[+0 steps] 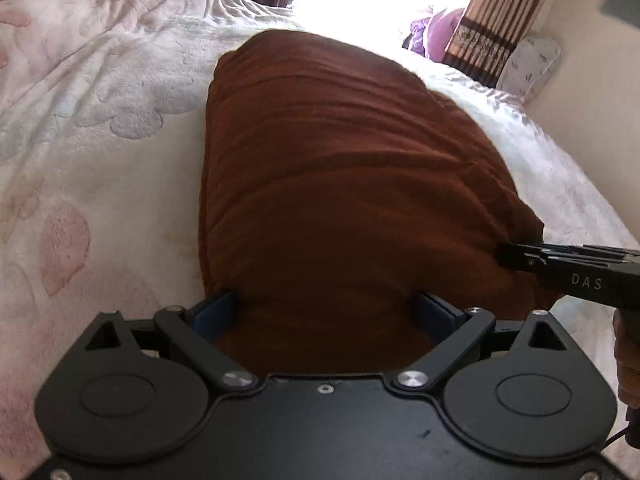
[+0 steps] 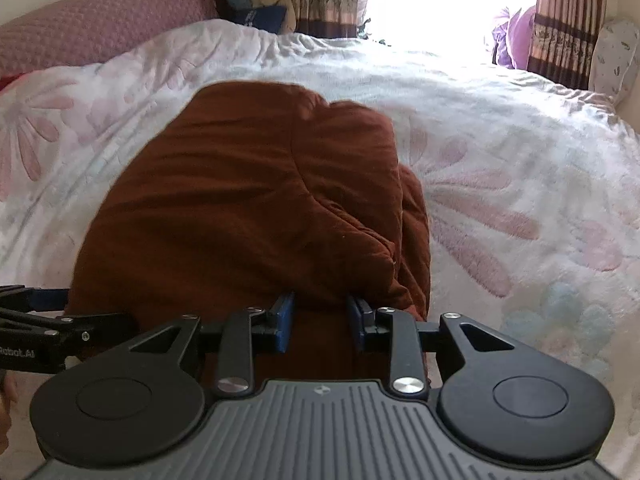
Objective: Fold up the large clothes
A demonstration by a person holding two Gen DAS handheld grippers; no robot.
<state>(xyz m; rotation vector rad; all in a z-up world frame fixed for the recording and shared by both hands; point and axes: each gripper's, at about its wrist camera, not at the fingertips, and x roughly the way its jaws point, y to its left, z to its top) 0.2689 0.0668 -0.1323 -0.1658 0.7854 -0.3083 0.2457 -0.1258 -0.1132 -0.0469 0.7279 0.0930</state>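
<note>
A brown garment [image 1: 340, 160] lies folded in a thick long bundle on the flowered bed cover [image 1: 100, 128]. My left gripper [image 1: 326, 304] is at its near end, jaws standing wide, with the cloth bulging between the blue pads [image 1: 216, 314]; I see no squeeze on it. My right gripper [image 2: 320, 314] holds the garment [image 2: 248, 200] at its near right corner, the narrow-set blue pads [image 2: 285, 316] pressing a fold of cloth. From the left wrist view the right gripper [image 1: 500, 256] reaches in at the bundle's right edge. The left gripper [image 2: 60, 296] shows at the bundle's left edge.
The white bed cover [image 2: 520, 140] with pink flowers spreads all around the garment. A pink pillow [image 2: 92, 28] lies far left and a white patterned cushion [image 1: 528, 64] far right by the wall. Striped curtains [image 2: 568, 20] frame a bright window. A hand [image 1: 628, 360] grips the right tool.
</note>
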